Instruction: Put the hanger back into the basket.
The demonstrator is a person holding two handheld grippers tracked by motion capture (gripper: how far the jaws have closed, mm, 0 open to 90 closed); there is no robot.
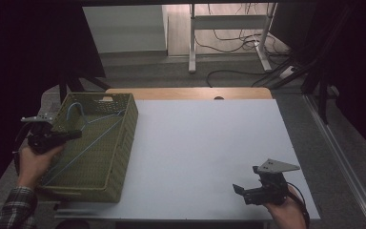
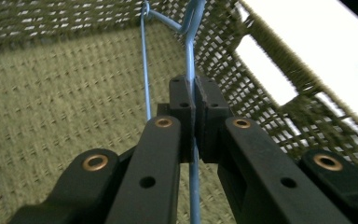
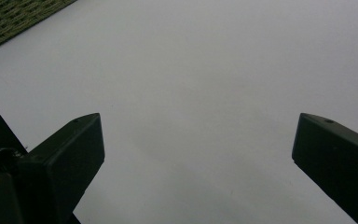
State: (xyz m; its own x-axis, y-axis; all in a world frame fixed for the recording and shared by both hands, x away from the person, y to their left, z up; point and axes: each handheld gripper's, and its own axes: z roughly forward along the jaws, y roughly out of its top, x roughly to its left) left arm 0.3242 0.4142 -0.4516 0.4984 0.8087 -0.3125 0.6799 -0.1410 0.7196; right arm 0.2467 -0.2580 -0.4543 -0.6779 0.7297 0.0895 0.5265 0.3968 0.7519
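A thin blue wire hanger (image 1: 96, 128) lies slanted inside the olive woven basket (image 1: 129, 125) at the table's left, its hook (image 1: 76, 108) up near the far left corner. My left gripper (image 1: 74, 135) reaches over the basket's left rim and is shut on one wire of the hanger (image 2: 189, 56); in the left gripper view its pads (image 2: 182, 95) pinch the wire above the basket floor (image 2: 51, 98). My right gripper (image 1: 246, 179) hovers at the front right of the table, open, with nothing between its fingers (image 3: 70, 144).
The white table top (image 1: 205, 138) spreads between basket and right hand. A corner of the basket (image 3: 9, 18) sits far off in the right gripper view. Beyond the table are a wooden strip (image 1: 190, 93), desk legs (image 1: 192, 43) and floor cables (image 1: 228, 38).
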